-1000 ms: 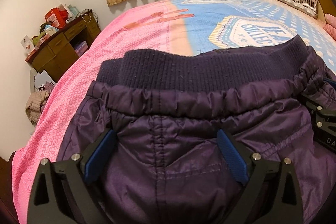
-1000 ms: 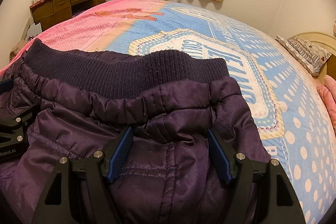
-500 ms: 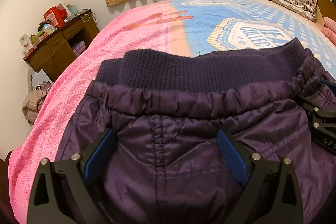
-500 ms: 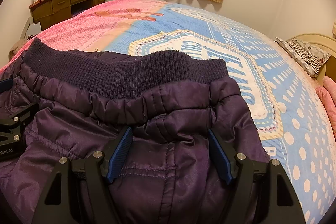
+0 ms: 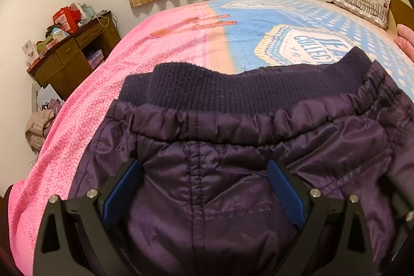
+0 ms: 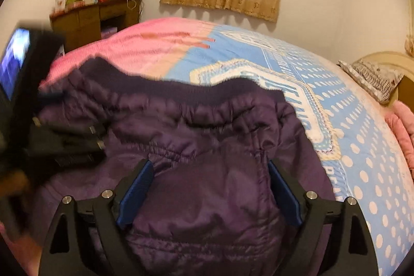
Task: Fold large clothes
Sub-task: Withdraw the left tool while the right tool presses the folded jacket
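Bedspread [image 5: 160, 48], pink and blue, carries the purple padded jacket [image 5: 212, 172], ribbed hem [image 5: 207, 92] farthest from the cameras. Left gripper [image 5: 204, 188]: jaws wide, fabric bulging between the pads; grip cannot be told. Right gripper [image 6: 211, 188]: jaws opening over the fabric, pads clear of it.

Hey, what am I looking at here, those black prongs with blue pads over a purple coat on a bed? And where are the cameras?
No robot here: a person carries a hand-held gripper in each hand, each with a camera looking along its two fingers. One picture is from the left hand-held gripper, the other from the right hand-held gripper. A purple padded jacket lies on the pink and blue bedspread. Fabric sits between both pairs of blue pads; the right jaws are opening. Whether the left grips it is unclear.
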The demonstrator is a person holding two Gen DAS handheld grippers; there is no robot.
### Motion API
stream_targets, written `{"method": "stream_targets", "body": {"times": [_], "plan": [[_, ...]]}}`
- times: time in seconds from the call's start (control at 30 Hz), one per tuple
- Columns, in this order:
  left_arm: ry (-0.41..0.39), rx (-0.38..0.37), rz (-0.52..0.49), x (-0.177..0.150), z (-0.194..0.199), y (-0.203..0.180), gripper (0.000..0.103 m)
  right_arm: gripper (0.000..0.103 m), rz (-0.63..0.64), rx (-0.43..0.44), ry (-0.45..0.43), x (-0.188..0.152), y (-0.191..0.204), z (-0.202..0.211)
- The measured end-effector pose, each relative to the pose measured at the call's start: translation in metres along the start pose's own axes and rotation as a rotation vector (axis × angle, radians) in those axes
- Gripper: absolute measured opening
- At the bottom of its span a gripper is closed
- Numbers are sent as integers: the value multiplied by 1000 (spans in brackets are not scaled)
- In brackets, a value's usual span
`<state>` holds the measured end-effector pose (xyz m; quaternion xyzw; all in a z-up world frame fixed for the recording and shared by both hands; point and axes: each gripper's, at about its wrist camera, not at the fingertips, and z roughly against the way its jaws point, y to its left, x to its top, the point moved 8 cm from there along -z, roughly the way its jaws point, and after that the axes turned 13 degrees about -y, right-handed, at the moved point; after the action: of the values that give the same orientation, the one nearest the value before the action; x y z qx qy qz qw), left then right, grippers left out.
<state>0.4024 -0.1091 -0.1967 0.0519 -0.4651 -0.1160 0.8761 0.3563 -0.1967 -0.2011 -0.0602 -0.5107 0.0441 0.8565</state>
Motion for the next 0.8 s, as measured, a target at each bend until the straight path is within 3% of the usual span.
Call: {"method": "stream_targets", "body": {"times": [0.27,0.4,0.53,0.63,0.8], "plan": [[-3,-7,-2,0,2,0,100,96,35,25,33,-14,3,-18],[-30,-61,16,5,39,11,100,96,36,28,33,-14,2,-19],[-110,-91,109,-2,95,53,100,96,35,24,25,-14,3,-19],[-136,-62,164,-19,121,92,103,96,43,20,20,-16,3,-20],[-77,-1,284,-67,124,143,103,96,75,5,44,-17,7,-19]]}}
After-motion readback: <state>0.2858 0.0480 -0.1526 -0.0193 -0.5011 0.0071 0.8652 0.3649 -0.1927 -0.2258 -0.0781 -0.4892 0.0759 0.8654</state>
